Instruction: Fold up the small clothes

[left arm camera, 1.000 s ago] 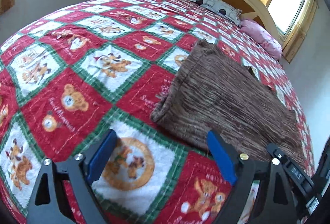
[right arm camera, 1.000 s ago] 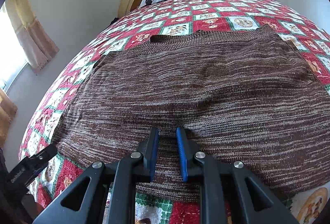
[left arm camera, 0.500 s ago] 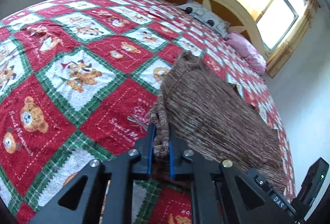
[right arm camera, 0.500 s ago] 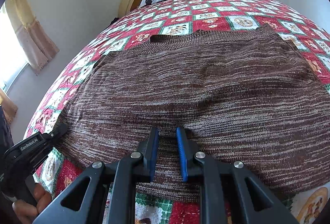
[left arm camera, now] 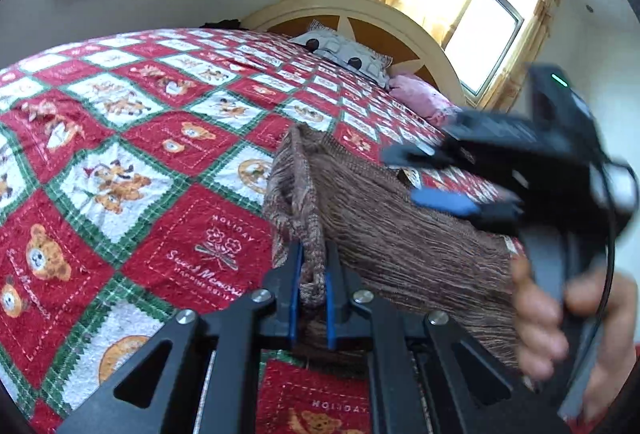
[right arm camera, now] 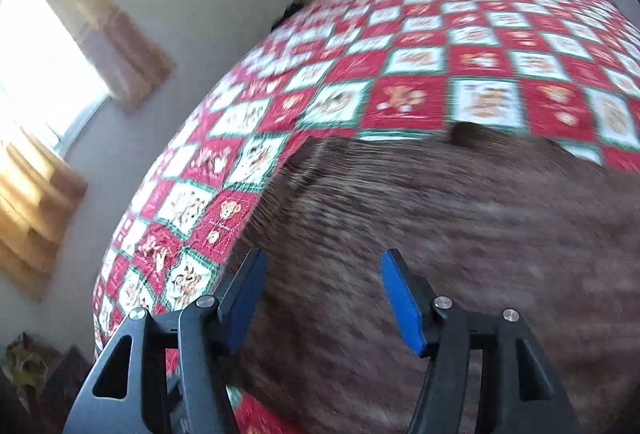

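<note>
A brown knitted garment (left arm camera: 384,234) lies on the red, white and green bear quilt (left arm camera: 132,154). My left gripper (left arm camera: 313,298) is shut on the garment's near left corner, and the pinched fabric stands up in a ridge between the blue pads. In the left wrist view my right gripper (left arm camera: 424,174) hovers blurred above the garment, held by a hand (left arm camera: 540,322). In its own view the right gripper (right arm camera: 320,298) hangs over the garment (right arm camera: 440,234) with its jaws opening and nothing between the pads.
A cream wooden headboard (left arm camera: 360,10) stands at the far end with a grey patterned pillow (left arm camera: 344,50) and a pink pillow (left arm camera: 420,98). Curtained windows (left arm camera: 488,34) are behind it and to the left (right arm camera: 36,74). The quilt's left edge (right arm camera: 120,234) drops toward the wall.
The left gripper closed on the garment's corner and lifted it into a ridge. The right gripper let go of the near hem, opened and swung left and up over the garment.
</note>
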